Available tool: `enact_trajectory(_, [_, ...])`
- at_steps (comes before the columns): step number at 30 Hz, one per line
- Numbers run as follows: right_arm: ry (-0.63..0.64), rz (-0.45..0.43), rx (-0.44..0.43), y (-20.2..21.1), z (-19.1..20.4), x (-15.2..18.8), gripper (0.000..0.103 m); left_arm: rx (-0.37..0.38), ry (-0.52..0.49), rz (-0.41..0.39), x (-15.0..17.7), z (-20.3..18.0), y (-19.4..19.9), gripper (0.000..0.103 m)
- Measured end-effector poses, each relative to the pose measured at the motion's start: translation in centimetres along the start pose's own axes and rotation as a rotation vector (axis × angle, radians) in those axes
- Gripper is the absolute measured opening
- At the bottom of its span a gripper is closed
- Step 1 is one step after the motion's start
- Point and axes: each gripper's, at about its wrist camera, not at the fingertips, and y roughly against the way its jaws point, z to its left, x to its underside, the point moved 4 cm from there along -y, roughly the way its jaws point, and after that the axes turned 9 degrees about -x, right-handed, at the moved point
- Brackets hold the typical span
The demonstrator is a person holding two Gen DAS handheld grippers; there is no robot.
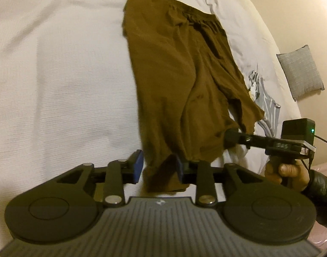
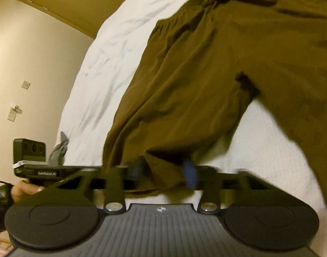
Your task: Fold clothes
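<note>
Brown fabric was seen nearest the lens in both wrist views: one pair of brown shorts (image 1: 180,68) was laid lengthwise on the white bedspread (image 1: 56,68), hems toward the cameras and the gathered waistband at the far end. In the left wrist view a hem corner was found between the blue pads (image 1: 136,167) of the left gripper (image 1: 158,168); the jaws were spread, with the cloth touching only the right-hand pad, so that no pinch could be confirmed. The right gripper (image 2: 163,171) was set across the other leg's hem, and cloth was bunched between its two fingers; the picture was blurred there, but the jaws appeared pressed onto the fabric. That tool's black fingers (image 1: 234,138) were also shown from the side in the left view, buried in the hem, with a hand (image 1: 285,171) and a dark sleeve (image 1: 321,188) behind them.

Just beyond the shorts, one white garment with a grey print (image 1: 264,98) was partly covered by the brown cloth. Farther to the right, one grey cushion (image 1: 300,72) was leaned against the bed's edge. In the right wrist view a crumpled grey cloth (image 2: 59,150) was noted near the bed's side, and farthest off a brown door (image 2: 73,2) was set in the beige wall (image 2: 35,53).
</note>
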Motion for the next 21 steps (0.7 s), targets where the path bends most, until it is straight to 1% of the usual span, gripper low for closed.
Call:
enact_trajectory(1, [0.001, 0.013, 0.005, 0.1, 0.1, 0.1, 0.007, 0.002, 0.0, 0.001, 0.0, -0.2, -0.1, 0.033])
enact_trajectory(3, [0.002, 0.039, 0.014, 0.2, 0.4, 0.4, 0.006, 0.007, -0.001, 0.002, 0.0, -0.6, -0.2, 0.049])
enact_trajectory(4, [-0.014, 0.035, 0.016, 0.6, 0.4, 0.7, 0.006, 0.01, -0.002, 0.003, 0.0, -0.8, -0.3, 0.052])
enact_trajectory(5, [-0.031, 0.029, 0.018, 1.1, 0.4, 1.0, 0.006, 0.012, -0.002, 0.003, 0.0, -1.0, -0.4, 0.058])
enact_trajectory(6, [-0.048, 0.022, 0.019, 1.6, 0.4, 1.4, 0.006, 0.015, -0.003, 0.004, 0.0, -1.1, -0.5, 0.062])
enact_trajectory(8, [-0.083, 0.01, 0.023, 2.6, 0.4, 2.1, 0.006, 0.02, -0.003, 0.005, 0.0, -1.5, -0.6, 0.062])
enact_trajectory(9, [-0.1, 0.004, 0.024, 3.1, 0.3, 2.4, 0.006, 0.025, 0.001, 0.007, 0.1, -1.6, -0.7, 0.059])
enact_trajectory(11, [-0.135, -0.009, 0.027, 4.1, 0.3, 3.1, 0.006, 0.058, 0.055, 0.016, 0.1, -1.0, -0.9, 0.055])
enact_trajectory(13, [-0.17, -0.021, 0.031, 5.1, 0.3, 3.8, 0.006, 0.098, 0.118, 0.024, 0.1, -0.3, -1.1, 0.048])
enact_trajectory(14, [-0.187, -0.027, 0.032, 5.5, 0.2, 4.2, 0.006, 0.106, 0.133, 0.029, 0.1, -0.1, -1.2, 0.041])
enact_trajectory(15, [-0.188, -0.027, 0.035, 5.6, 0.2, 4.2, 0.006, 0.095, 0.133, 0.033, 0.1, 0.0, -1.4, 0.038])
enact_trajectory(16, [-0.188, -0.027, 0.038, 5.6, 0.2, 4.2, 0.006, 0.083, 0.132, 0.036, 0.1, 0.1, -1.5, 0.037])
enact_trajectory(18, [-0.186, -0.025, 0.044, 5.5, 0.2, 4.1, 0.006, 0.053, 0.122, 0.035, 0.1, 0.4, -1.5, 0.038])
enact_trajectory(21, [-0.184, -0.023, 0.053, 5.5, 0.2, 4.1, 0.006, 0.037, 0.111, 0.039, 0.2, 0.3, -1.8, 0.038])
